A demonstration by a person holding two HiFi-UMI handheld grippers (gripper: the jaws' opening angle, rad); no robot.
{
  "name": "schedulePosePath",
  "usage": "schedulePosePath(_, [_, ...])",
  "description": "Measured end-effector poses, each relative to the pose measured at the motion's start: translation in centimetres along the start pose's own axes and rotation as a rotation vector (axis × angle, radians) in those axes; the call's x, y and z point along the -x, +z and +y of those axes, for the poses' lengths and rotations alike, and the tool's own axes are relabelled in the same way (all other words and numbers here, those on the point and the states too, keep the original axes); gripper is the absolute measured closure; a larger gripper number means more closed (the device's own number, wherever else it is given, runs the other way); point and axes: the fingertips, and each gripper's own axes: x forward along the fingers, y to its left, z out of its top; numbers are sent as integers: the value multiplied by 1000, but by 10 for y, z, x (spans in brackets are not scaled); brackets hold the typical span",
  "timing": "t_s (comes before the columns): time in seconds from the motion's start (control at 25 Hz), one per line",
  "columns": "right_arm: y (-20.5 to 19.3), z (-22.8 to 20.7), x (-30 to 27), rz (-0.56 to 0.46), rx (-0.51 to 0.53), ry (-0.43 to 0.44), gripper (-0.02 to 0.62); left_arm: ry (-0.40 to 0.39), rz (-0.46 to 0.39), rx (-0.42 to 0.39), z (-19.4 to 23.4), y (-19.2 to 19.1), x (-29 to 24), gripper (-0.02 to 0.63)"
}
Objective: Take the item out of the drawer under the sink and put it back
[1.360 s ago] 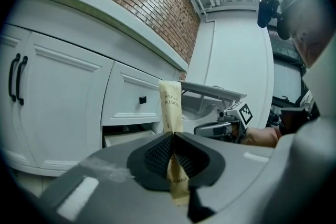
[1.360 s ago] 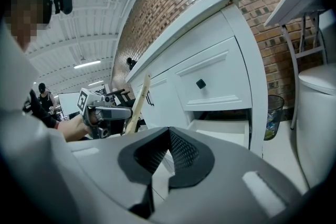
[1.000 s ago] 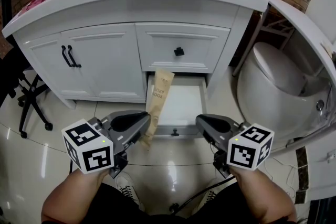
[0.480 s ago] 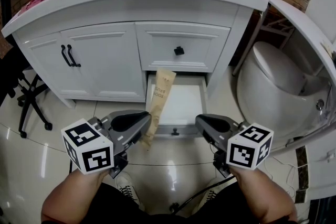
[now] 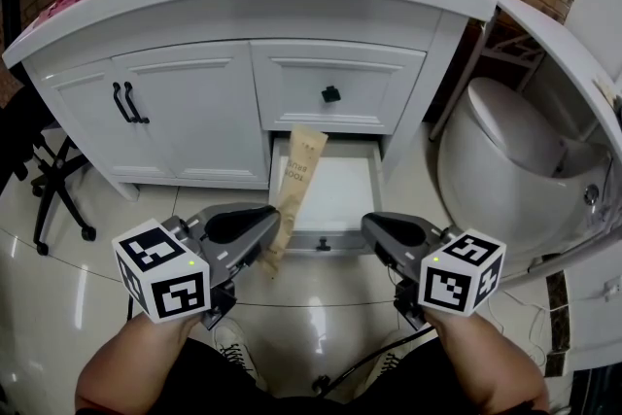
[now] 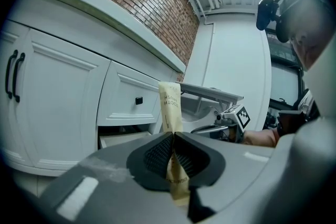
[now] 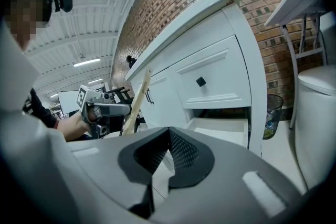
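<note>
Hardly anything has shifted: the packet's (image 5: pixel 294 185) top leans a touch further right, and both grippers keep their places. One vanity (image 5: pixel 194 5) stands ahead of my jaws, with two drawers: the upper (image 5: pixel 335 87) shut, the lower (image 5: pixel 330 194) pulled open just beyond my tips. My left gripper (image 5: pixel 270 230) clamps the single packet upright. My right gripper (image 5: pixel 374 230), beside it, is closed on nothing.
</note>
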Motion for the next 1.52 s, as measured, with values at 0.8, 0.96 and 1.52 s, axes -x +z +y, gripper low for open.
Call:
schedulePosePath(0.8, [14,-3,5,-45,-25,2,592,118,72,-249,50,31,-72,584])
schedulePosePath(0.96, [14,-7,8,-51,-37,2,592,128,170,-320,65,18,-108,584])
schedulePosePath(1.52, [12,-10,4,-34,-62,14,592,67,719,-570,120,-96,-191,583])
